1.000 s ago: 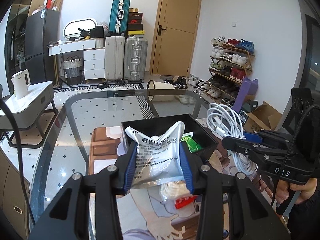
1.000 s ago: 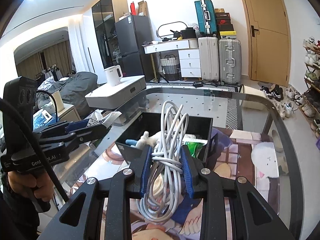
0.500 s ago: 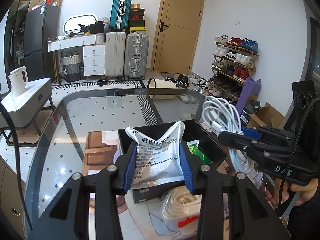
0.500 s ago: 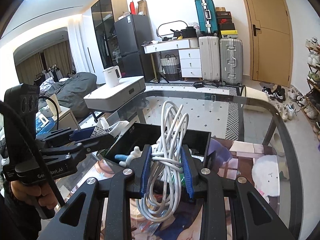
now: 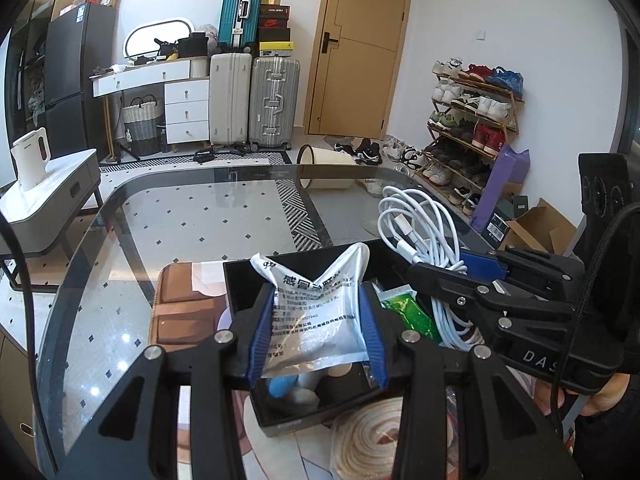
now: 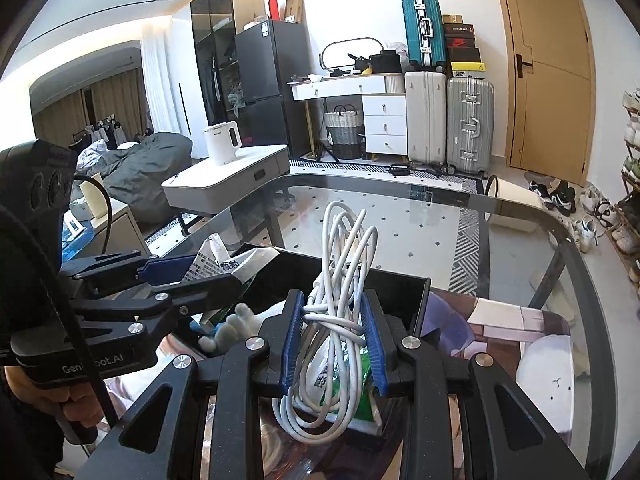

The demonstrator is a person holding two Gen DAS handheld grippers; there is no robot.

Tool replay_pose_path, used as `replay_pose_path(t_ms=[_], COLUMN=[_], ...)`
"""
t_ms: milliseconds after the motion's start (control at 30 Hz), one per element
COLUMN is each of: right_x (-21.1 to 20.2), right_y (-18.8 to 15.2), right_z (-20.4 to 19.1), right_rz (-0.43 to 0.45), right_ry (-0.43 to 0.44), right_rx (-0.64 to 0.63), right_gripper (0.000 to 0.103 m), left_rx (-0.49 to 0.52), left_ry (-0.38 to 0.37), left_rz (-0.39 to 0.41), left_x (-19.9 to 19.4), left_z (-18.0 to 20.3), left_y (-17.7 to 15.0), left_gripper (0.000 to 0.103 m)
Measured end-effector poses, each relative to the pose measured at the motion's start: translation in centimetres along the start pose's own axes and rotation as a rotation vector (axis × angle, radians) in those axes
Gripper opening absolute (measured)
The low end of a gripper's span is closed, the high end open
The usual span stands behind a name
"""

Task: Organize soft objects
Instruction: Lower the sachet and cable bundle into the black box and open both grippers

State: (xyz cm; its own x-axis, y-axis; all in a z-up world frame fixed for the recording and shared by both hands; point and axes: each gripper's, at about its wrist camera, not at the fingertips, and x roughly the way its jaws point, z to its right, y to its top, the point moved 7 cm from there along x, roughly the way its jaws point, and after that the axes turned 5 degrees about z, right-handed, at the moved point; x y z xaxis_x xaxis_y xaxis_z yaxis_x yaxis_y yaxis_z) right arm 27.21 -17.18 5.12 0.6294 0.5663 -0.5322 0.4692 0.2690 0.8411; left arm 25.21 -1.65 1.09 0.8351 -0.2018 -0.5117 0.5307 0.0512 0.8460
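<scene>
Gripping a crumpled silver pouch (image 5: 316,320) tightly between its blue pads, the left gripper (image 5: 316,330) holds it above the black box (image 5: 240,280) on the glass table (image 5: 180,216). To its right, the right gripper (image 6: 334,340) is clamped on a bundle of white cable (image 6: 340,280), over the same box beside a green packet (image 5: 408,312).
</scene>
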Motion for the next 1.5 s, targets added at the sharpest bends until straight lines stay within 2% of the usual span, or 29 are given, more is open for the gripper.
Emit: replay_pose_path(t_ms=[500, 1133, 1267, 1500], right_x=[1.9, 4.3, 4.4, 2.5], right_y=[-1.2, -1.2, -1.1, -0.8], right_z=[0.3, -0.5, 0.2, 1.7], right_rz=[-0.018, -0.099, -0.101, -0.081], right_ry=[-0.029, 0.097, 0.067, -0.001], right_rx=[-0.104, -0.203, -0.207, -0.185], right_gripper=[0.029, 0.029, 0.030, 0.040], left_rx=[0.024, 0.016, 0.021, 0.036], left_ry=[0.007, 0.018, 0.013, -0.003], left_rz=[-0.009, -0.019, -0.021, -0.025], left_x=[2.5, 2.1, 2.0, 2.1], left_z=[0.5, 0.1, 0.1, 0.5], left_y=[-0.5, -0.9, -1.0, -1.0], left_gripper=[0.039, 0.040, 0.040, 0.041])
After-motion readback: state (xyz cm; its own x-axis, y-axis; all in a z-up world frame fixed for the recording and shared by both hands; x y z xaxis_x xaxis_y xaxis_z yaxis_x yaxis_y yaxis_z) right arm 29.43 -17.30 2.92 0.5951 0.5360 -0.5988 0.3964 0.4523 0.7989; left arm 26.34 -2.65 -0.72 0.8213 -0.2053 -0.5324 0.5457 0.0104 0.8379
